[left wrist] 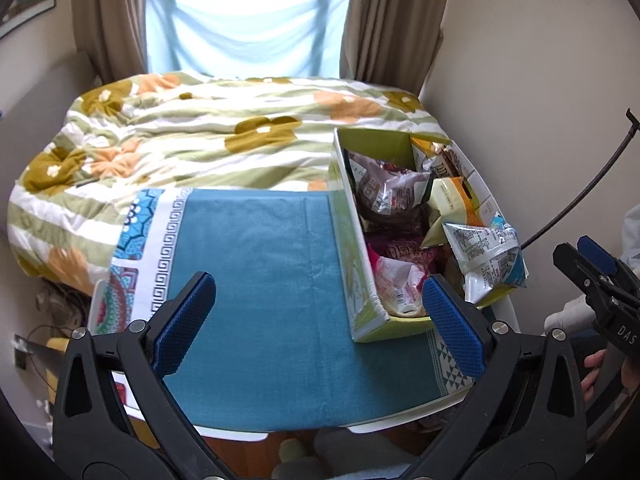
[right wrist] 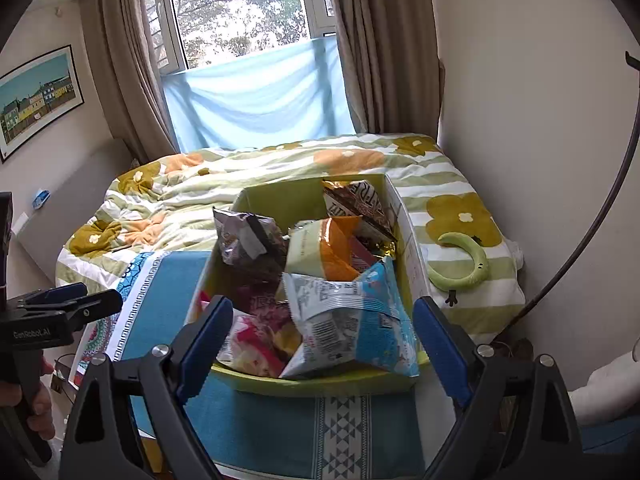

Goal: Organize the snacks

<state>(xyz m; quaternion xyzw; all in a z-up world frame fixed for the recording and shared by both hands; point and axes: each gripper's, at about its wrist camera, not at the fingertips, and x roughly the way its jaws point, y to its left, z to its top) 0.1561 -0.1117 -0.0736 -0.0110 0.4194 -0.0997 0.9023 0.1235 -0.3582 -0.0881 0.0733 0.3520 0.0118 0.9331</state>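
Note:
A green cardboard box point(left wrist: 352, 264) stands on the right part of a table under a blue cloth point(left wrist: 260, 280). It holds several snack packets: a silver-and-blue one point(right wrist: 352, 320) on top at the near end, an orange-and-cream one point(right wrist: 324, 252), a pink one point(right wrist: 260, 340), a silver-brown one point(right wrist: 244, 240). My left gripper point(left wrist: 316, 324) is open and empty, over the cloth left of the box. My right gripper point(right wrist: 324, 344) is open and empty, its fingers either side of the box's near end. Each gripper also shows at the other view's edge point(left wrist: 592, 268) point(right wrist: 72, 300).
A bed with a floral green-and-orange duvet point(left wrist: 200, 136) lies right behind the table. A green crescent toy point(right wrist: 464, 264) rests on it right of the box. A black cable point(left wrist: 580, 200) hangs by the right wall. Curtains and a window are at the back.

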